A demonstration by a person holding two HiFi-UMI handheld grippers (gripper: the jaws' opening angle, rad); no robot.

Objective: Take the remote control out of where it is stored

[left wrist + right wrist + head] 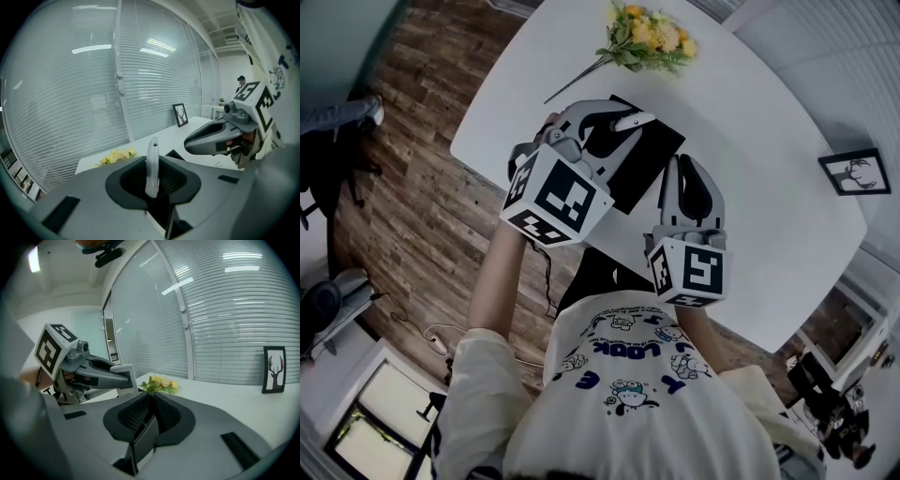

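Remote control [151,166] being gripped above black case [652,155]
Left gripper [152,183] is being clamped on it; right gripper [149,404] is being held closed, empty.

Flowers [649,36] behind case [652,164], frame [855,172] right, on table [769,197].

head view overhead; gripper views level, share flowers [160,383]

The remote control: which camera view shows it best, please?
The left gripper view: the remote control stands close and centred, edge-on, clamped in the left claw. The head view shows it small at that claw's tips; the right gripper view, only its end.
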